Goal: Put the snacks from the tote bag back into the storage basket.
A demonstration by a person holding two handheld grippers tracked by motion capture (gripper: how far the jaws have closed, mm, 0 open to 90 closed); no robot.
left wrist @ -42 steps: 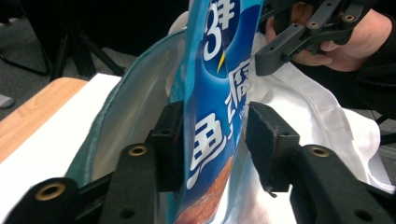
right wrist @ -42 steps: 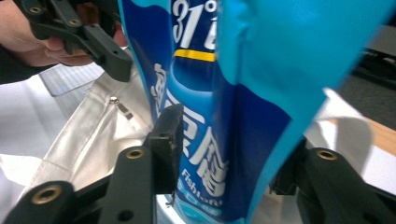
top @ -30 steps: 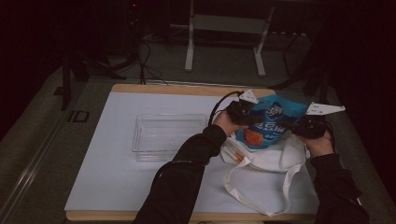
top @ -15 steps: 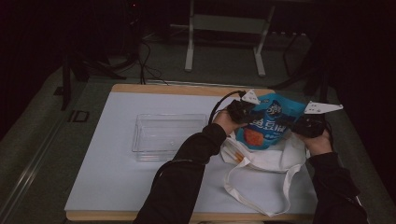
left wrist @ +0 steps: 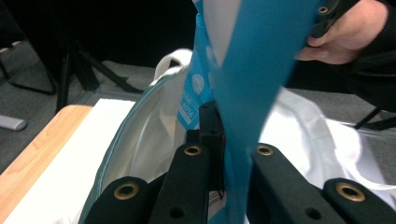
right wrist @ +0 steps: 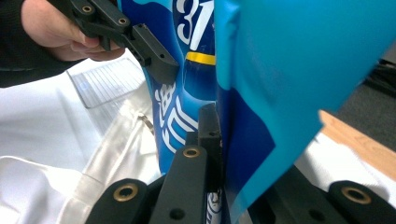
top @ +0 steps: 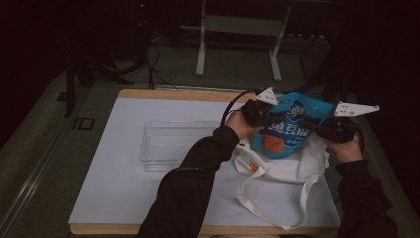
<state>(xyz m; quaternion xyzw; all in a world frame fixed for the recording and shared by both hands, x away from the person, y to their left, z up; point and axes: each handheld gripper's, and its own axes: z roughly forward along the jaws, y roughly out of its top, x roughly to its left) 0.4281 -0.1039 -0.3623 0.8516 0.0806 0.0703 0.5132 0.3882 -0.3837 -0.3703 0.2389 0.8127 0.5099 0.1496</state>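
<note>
Across the front of the blue snack bag (top: 287, 131) run large white characters that cannot be read from the high view, with an orange-red patch below them; the right gripper view shows a white "31" near the top, a yellow band under it and more white lettering lower down. On the other face, seen from the left gripper view, a small white label with fine print is too blurred to read.

This bag is glossy, bright blue with darker blue panels, and hangs upright and slightly crumpled above the open mouth of a white cloth tote bag (top: 282, 171) lying on the table (top: 114, 183).

Both grippers hold it by opposite edges. Left gripper (top: 258, 113) has its jaws clamped on the bag's left side, the blue film pinched between them in its own view. Right gripper (top: 331, 130) is likewise closed on the bag's right edge. A clear plastic tray (top: 171, 144) sits on the table well to the left.
</note>
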